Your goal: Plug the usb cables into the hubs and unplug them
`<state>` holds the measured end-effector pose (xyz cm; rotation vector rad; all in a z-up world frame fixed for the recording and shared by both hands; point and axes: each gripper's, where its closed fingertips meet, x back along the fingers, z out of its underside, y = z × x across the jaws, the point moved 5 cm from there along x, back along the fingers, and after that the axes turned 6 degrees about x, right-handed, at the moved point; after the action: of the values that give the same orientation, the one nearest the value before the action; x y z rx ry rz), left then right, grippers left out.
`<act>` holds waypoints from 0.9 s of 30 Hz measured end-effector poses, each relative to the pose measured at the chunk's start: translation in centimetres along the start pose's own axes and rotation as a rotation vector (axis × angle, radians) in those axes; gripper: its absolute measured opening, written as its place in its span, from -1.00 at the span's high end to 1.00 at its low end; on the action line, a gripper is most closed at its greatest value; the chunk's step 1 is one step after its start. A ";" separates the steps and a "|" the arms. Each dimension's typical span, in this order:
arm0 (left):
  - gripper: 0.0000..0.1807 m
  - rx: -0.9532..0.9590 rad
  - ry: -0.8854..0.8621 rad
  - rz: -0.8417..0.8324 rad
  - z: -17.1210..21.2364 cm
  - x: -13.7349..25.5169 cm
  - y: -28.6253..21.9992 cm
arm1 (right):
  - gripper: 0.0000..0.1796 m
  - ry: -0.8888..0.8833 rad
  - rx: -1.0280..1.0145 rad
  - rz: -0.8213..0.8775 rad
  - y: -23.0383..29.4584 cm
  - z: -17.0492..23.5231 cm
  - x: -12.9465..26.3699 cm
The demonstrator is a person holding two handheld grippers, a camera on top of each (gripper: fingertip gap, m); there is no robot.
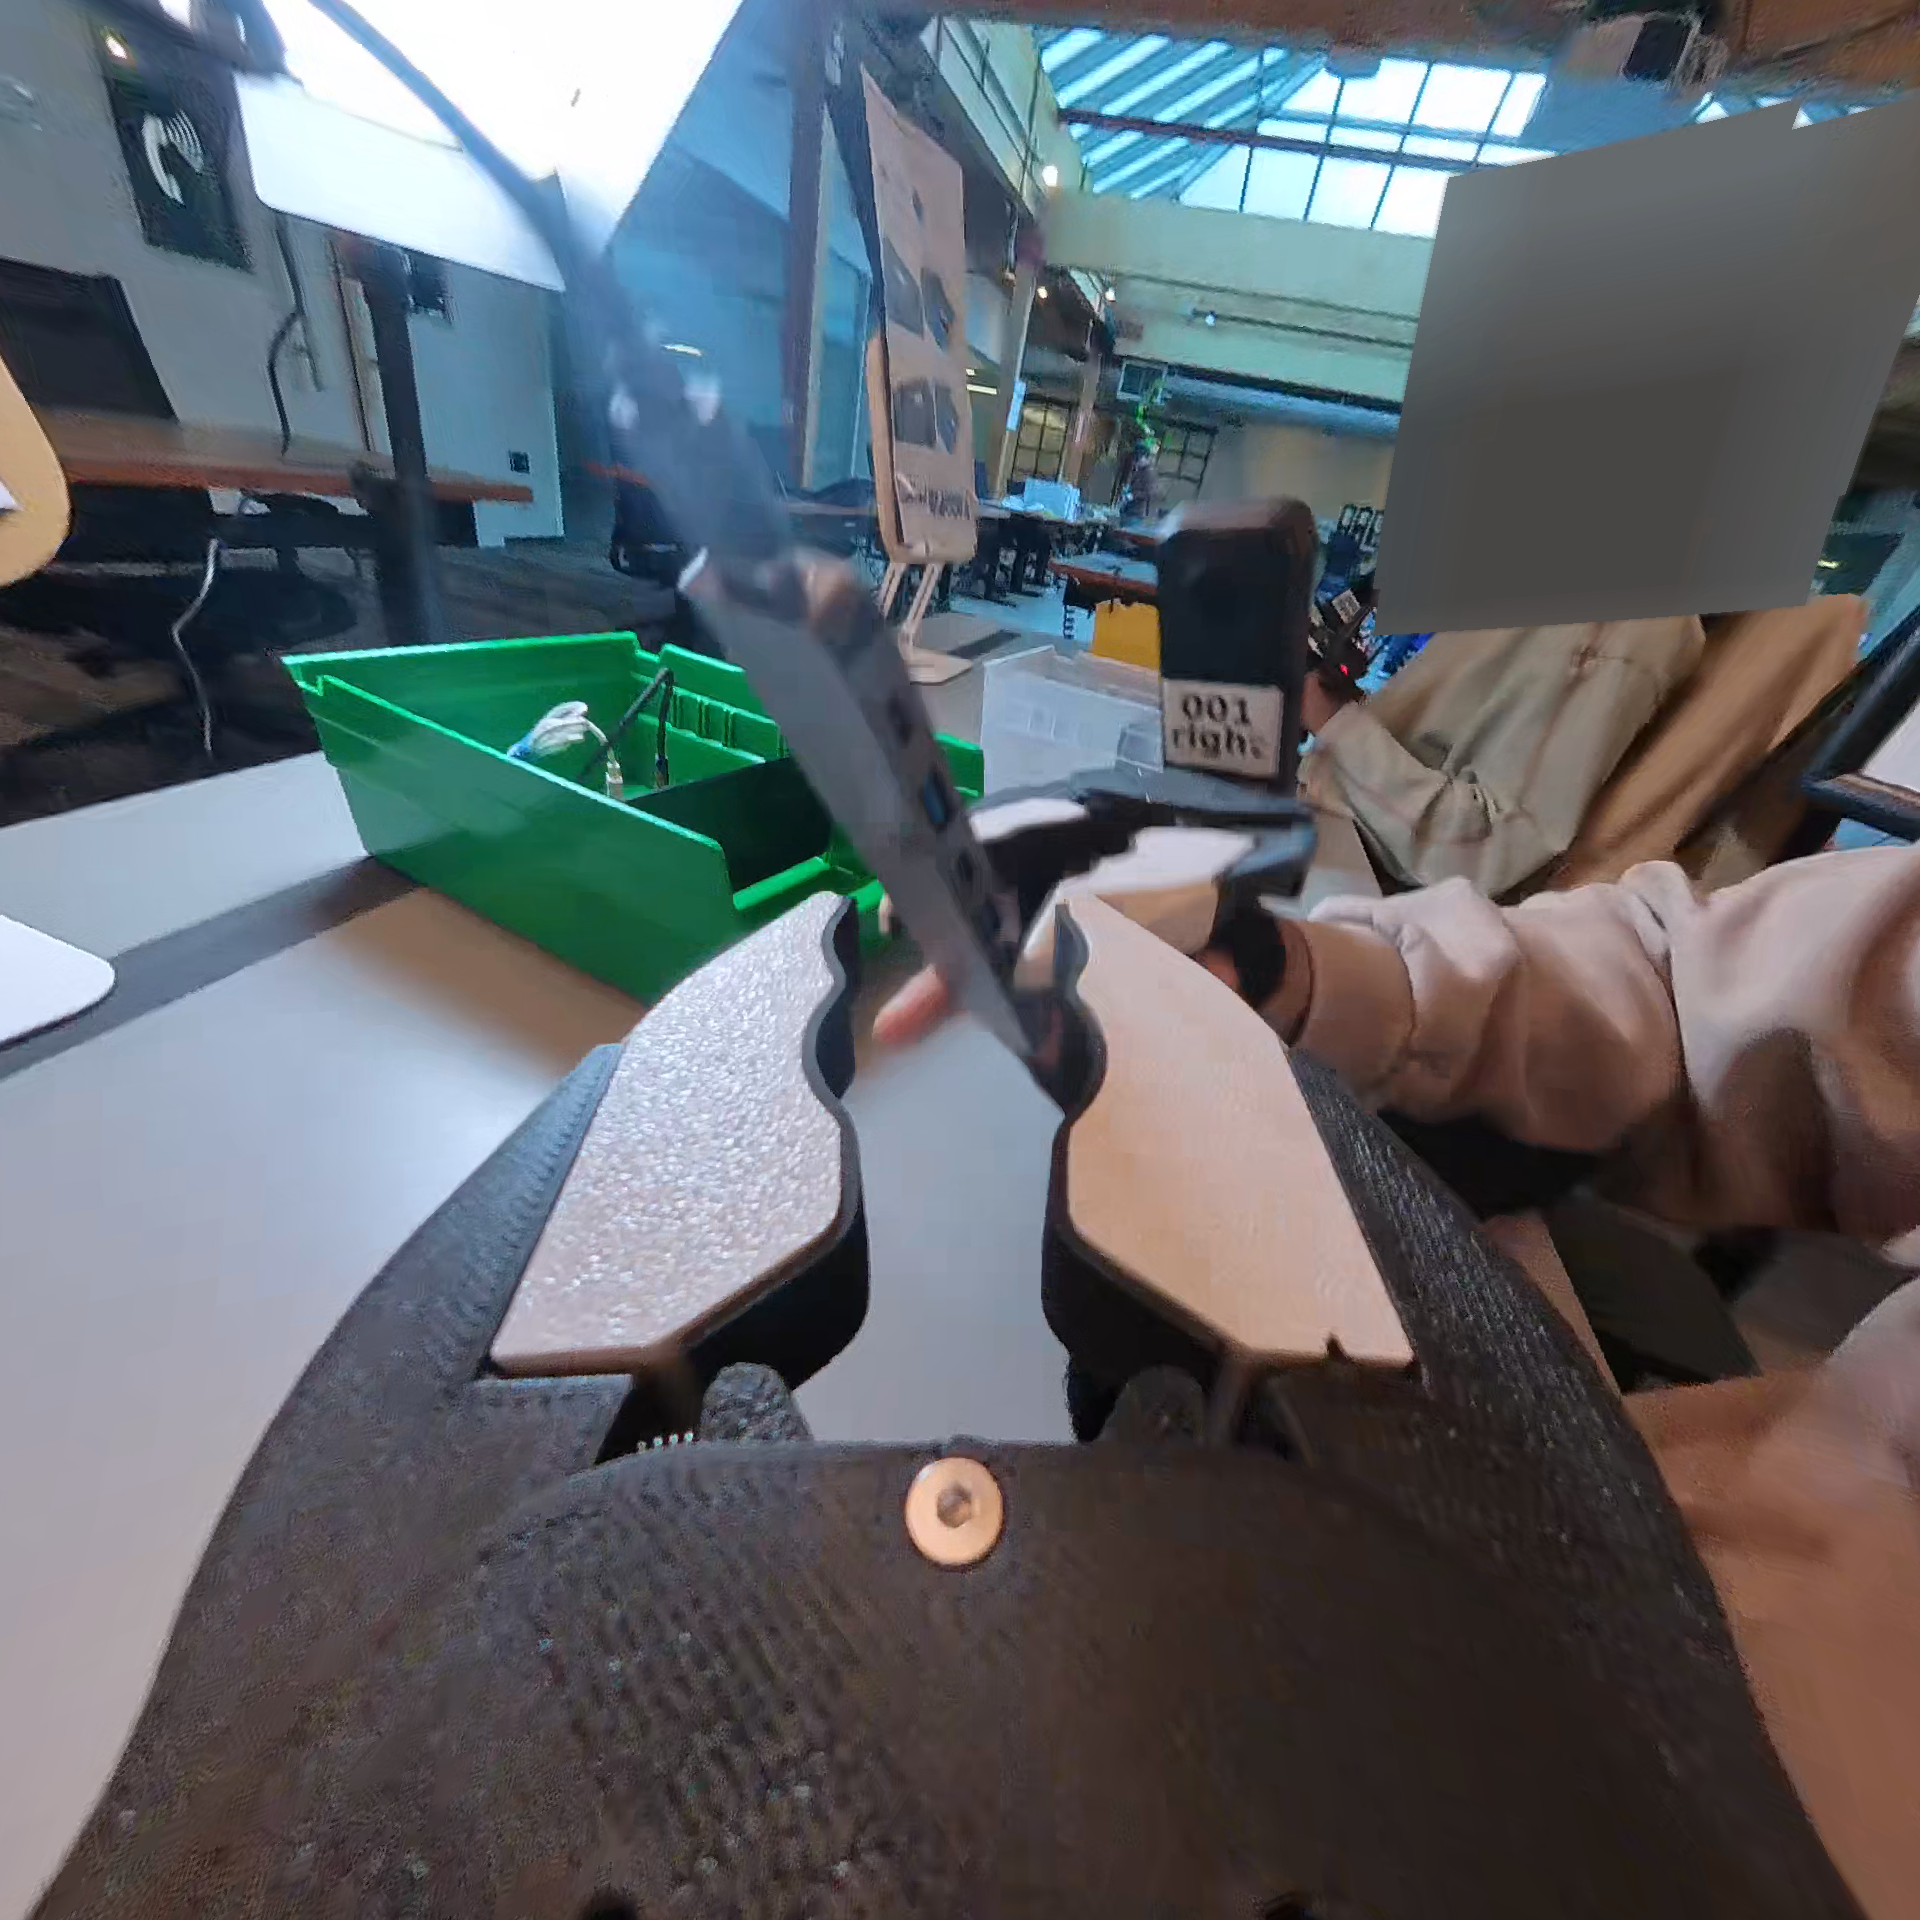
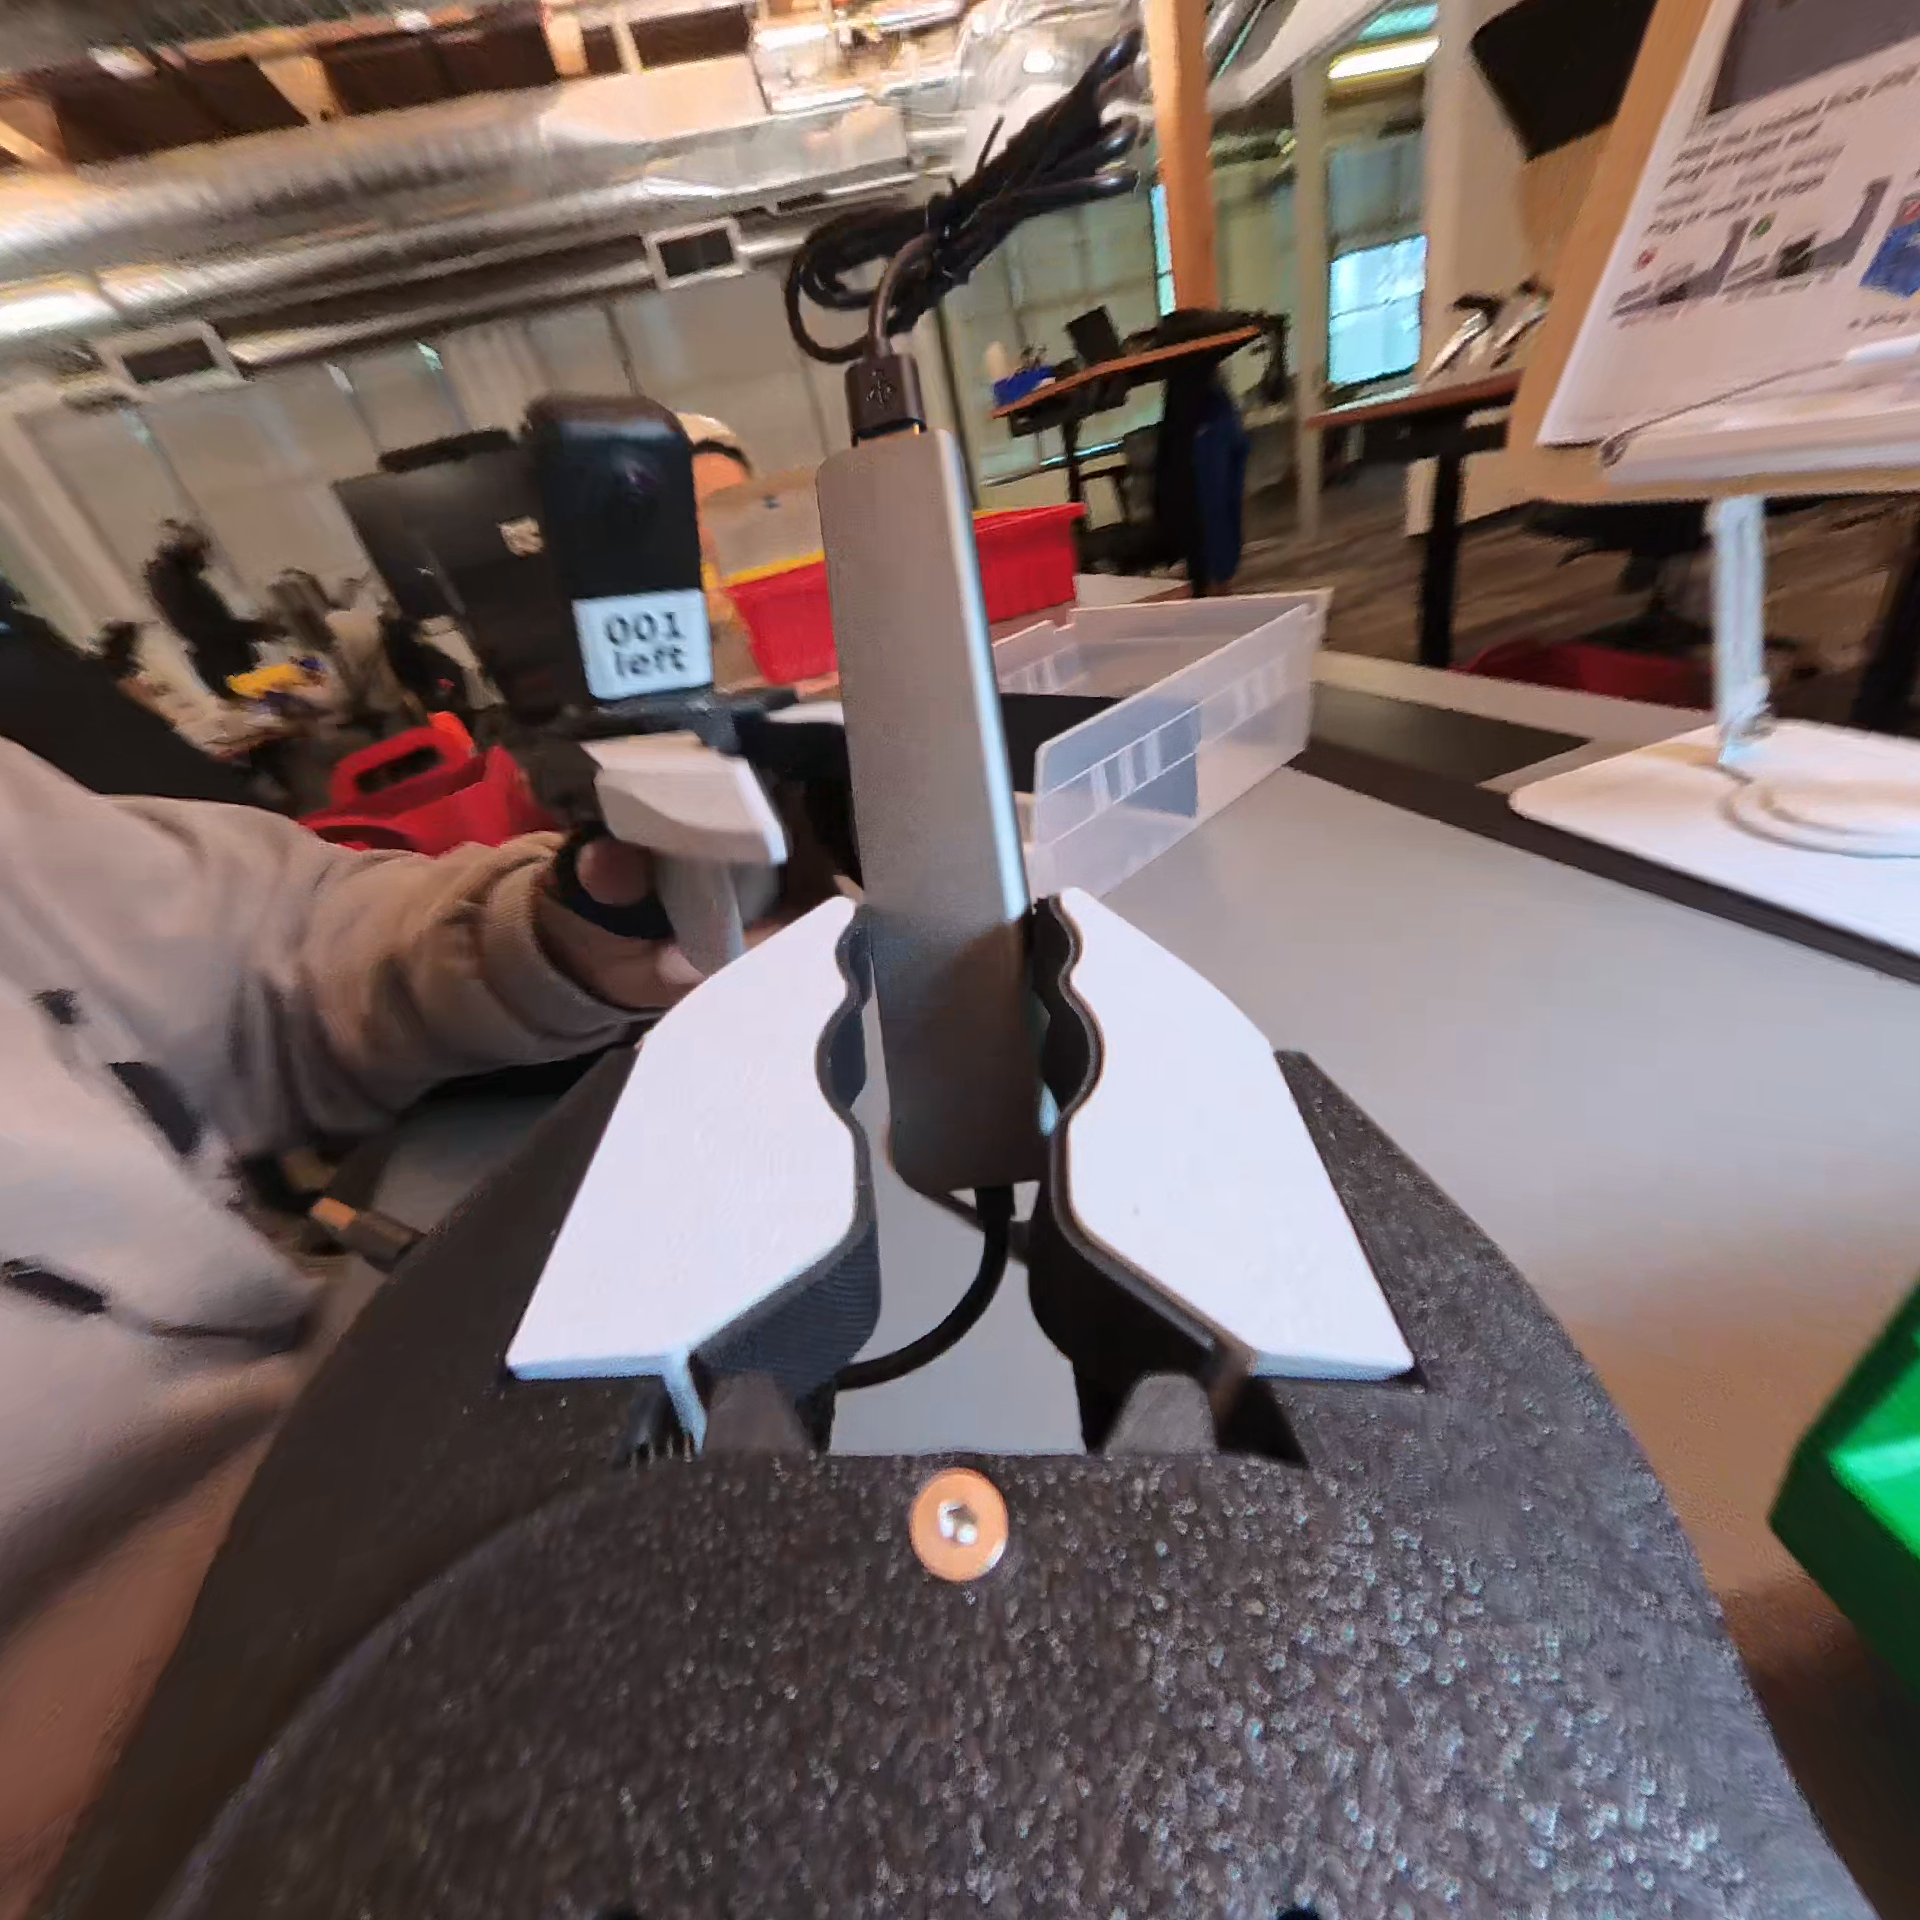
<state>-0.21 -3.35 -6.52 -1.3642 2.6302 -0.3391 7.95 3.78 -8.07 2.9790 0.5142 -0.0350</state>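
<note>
Right claw is clamped on the grey hub, held upright above the tabletop, a black cable plugged into its top end. Left claw gapes apart beside the hub, holding nothing.

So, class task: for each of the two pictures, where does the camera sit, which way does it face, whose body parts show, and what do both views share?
Left wrist view: sits on the left gripper, open, facing the green bin and right gripper; a sleeve shows.
Right wrist view: sits on the right gripper, shut on the grey USB hub, facing the left gripper and clear bin; a hand shows.
Shared: the hub and both grippers.
</note>
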 end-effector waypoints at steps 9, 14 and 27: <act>0.83 -0.299 0.157 -0.109 1.0 0.3 0.5 | 0.68 0.195 0.342 0.114 1.0 2.9 -2.1; 0.88 -0.622 0.324 -0.026 1.4 0.4 -1.5 | 0.61 0.322 0.490 0.013 1.2 3.1 -1.0; 0.73 -0.617 0.242 -0.054 -0.2 1.1 -1.5 | 0.88 0.249 0.748 0.103 0.6 2.2 -0.2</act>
<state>0.28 -5.05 -5.91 -1.6433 3.0500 0.3639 8.00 2.90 -10.16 3.7698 0.4430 0.1993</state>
